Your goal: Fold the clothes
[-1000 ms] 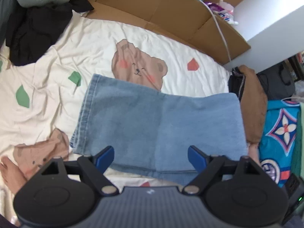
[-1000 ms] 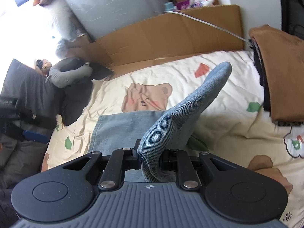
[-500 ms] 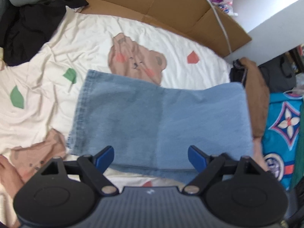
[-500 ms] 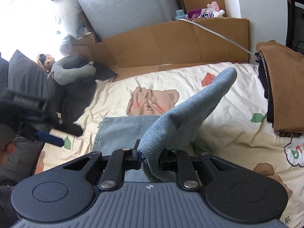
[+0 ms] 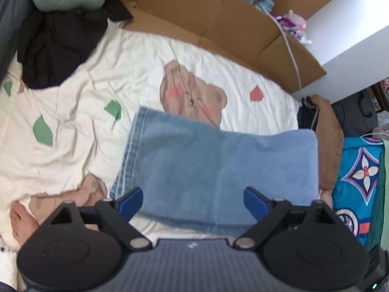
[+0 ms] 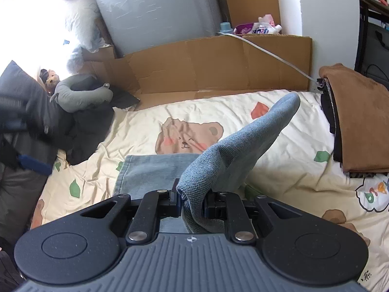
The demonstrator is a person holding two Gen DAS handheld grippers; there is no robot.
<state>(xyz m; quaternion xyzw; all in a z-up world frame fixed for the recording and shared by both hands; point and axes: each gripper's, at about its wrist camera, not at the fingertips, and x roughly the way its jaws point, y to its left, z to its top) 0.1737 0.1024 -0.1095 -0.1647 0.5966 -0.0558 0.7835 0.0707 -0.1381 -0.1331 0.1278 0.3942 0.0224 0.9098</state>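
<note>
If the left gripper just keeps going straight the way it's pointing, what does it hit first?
Most likely the jeans. The left gripper is open, its fingers spread above the folded denim lying on the bedsheet. Nothing else shows in between, though the gap is hard to judge.

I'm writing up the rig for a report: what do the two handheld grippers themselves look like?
Both look alike: a grey ribbed body, two round black discs and black linkage arms with silver pivot pins. The left gripper has blue finger pads; the right gripper has black fingers, pads hidden. Each body bears a small white mark. No cables or sleeves show.
</note>
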